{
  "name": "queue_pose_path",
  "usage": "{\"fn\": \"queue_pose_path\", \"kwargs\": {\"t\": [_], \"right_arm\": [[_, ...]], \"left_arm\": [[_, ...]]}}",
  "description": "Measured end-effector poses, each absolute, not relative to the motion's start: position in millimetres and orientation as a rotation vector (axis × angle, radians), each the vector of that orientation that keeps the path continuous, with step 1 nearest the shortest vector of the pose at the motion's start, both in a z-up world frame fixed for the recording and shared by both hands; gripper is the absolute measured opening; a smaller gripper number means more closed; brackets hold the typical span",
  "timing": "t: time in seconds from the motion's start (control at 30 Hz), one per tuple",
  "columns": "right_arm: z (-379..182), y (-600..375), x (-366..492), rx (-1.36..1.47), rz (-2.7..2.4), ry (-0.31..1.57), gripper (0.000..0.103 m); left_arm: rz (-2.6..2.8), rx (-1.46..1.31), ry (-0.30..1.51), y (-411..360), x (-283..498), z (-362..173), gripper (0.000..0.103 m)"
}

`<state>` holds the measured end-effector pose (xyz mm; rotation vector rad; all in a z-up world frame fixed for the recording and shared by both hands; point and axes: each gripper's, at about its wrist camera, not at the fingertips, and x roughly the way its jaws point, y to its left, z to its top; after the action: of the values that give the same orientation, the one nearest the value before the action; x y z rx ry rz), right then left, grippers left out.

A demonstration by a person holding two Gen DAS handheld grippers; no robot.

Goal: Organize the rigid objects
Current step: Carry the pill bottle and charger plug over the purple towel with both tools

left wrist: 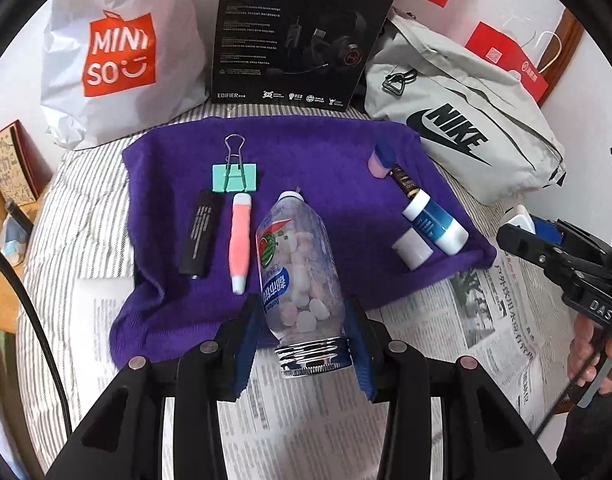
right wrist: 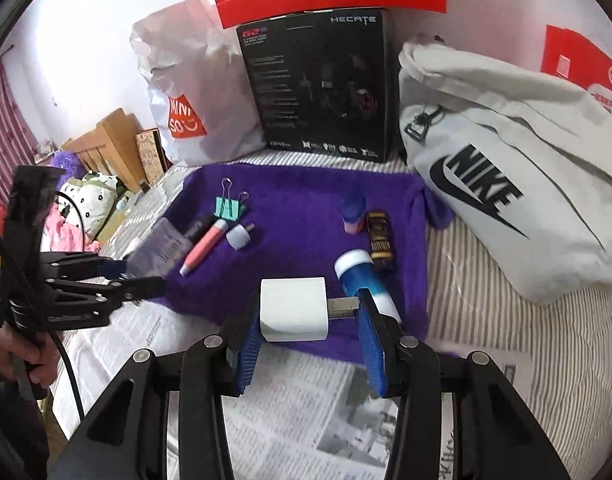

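On the purple towel (left wrist: 306, 152), count them off: one mint binder clip (left wrist: 234, 176), one black pen-like stick (left wrist: 198, 236), one pink-and-white marker (left wrist: 240, 240), one blue-and-pink eraser (left wrist: 380, 162), one dark brown tube (left wrist: 404, 182), one blue-and-white bottle (left wrist: 434, 220) and, in the left wrist view, one white cap-like piece (left wrist: 412, 248) just beside it. The left gripper (left wrist: 302, 320) has its blue pads spread either side of a clear candy bottle (left wrist: 298, 276) full of pale tablets, metal screw neck toward the camera over the towel's front edge; whether the pads actually touch it, I cannot tell. The right gripper (right wrist: 308, 320) brackets a white charger plug (right wrist: 294, 314): left pad against its body, a prong reaching toward the right pad, at the towel's near edge above newspaper (right wrist: 306, 400). Writing now: "MINISO" on the white bag (left wrist: 118, 56), "HECATE" and "EDIFIER" on the black box (left wrist: 298, 36), "NIKE" on the grey bag (left wrist: 458, 128). One hand (right wrist: 14, 356) grips the left tool's handle, another hand (left wrist: 598, 360) the right's.
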<state>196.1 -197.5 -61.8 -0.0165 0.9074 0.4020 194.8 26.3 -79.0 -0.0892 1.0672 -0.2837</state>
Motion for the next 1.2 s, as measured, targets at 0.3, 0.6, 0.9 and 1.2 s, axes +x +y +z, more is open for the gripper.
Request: {"fn": "queue_pose_path", "kwargs": {"t": [0.3, 0.6, 0.9, 1.2], "right_arm": [[-66, -188, 225, -0.030, 0.405, 0.904, 0.044], [-74, -178, 246, -0.057, 0.421, 0.908, 0.044], [-99, -163, 275, -0.085, 0.418, 0.946, 0.044], [-121, -146, 300, -0.136, 0.425, 0.983, 0.044]], "left_arm": [[-0.283, -0.069, 1.126, 23, 230, -94, 0.039], [-0.276, -0.038, 1.175, 21, 246, -110, 0.039], [-0.289, -0.023, 1.201, 12, 252, -128, 0.039], [-0.300, -0.021, 1.201, 12, 256, -141, 0.039]]}}
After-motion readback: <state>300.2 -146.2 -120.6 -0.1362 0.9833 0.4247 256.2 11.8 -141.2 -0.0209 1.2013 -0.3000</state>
